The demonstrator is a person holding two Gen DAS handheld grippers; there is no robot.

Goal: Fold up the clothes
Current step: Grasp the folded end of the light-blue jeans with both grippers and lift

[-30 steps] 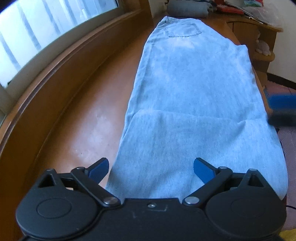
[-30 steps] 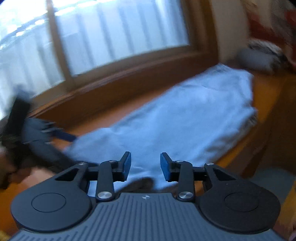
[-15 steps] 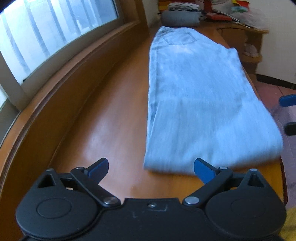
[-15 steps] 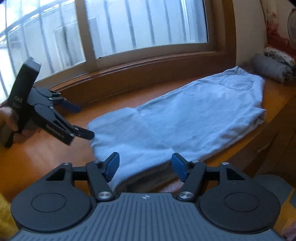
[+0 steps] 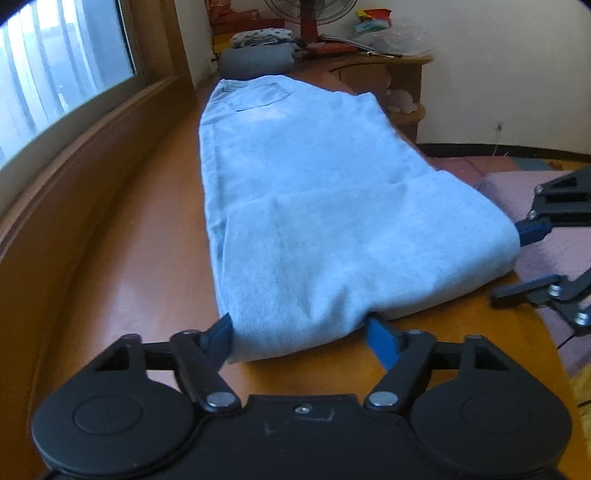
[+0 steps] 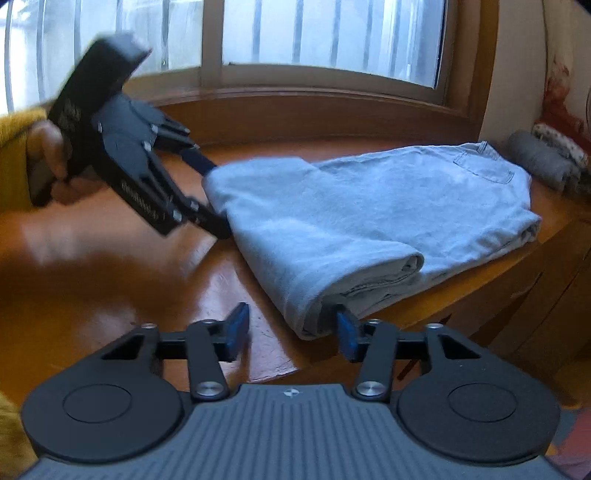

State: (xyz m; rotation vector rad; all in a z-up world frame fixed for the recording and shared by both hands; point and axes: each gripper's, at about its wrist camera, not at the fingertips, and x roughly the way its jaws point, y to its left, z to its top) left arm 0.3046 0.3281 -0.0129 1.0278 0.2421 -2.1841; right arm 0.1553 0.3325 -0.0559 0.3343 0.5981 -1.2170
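Observation:
Light blue jeans [image 5: 317, 206] lie along the wooden table [image 5: 140, 280], the leg end folded back over the rest. My left gripper [image 5: 301, 336] straddles the near left corner of the fold. Its jaws are closing, both pads touch the denim, and the cloth bunches between them. The right wrist view shows the left gripper [image 6: 214, 199] at the far corner of the jeans [image 6: 369, 206]. My right gripper [image 6: 291, 334] is at the fold's other corner with its jaws closing. The corner sits between its fingers, and the left pad is still clear of the cloth. The right gripper [image 5: 528, 258] also shows in the left wrist view.
A grey rolled cloth [image 5: 255, 61] and more folded laundry sit past the waistband. A fan [image 5: 310, 14] and a cluttered shelf [image 5: 391, 62] stand behind. A window sill [image 6: 295, 96] runs along one side. The table's edge drops to a pink mat [image 5: 535, 184].
Both grippers have come in to the folded end from a little way back. The left jaws have narrowed around the corner, and the right jaws widened then narrowed.

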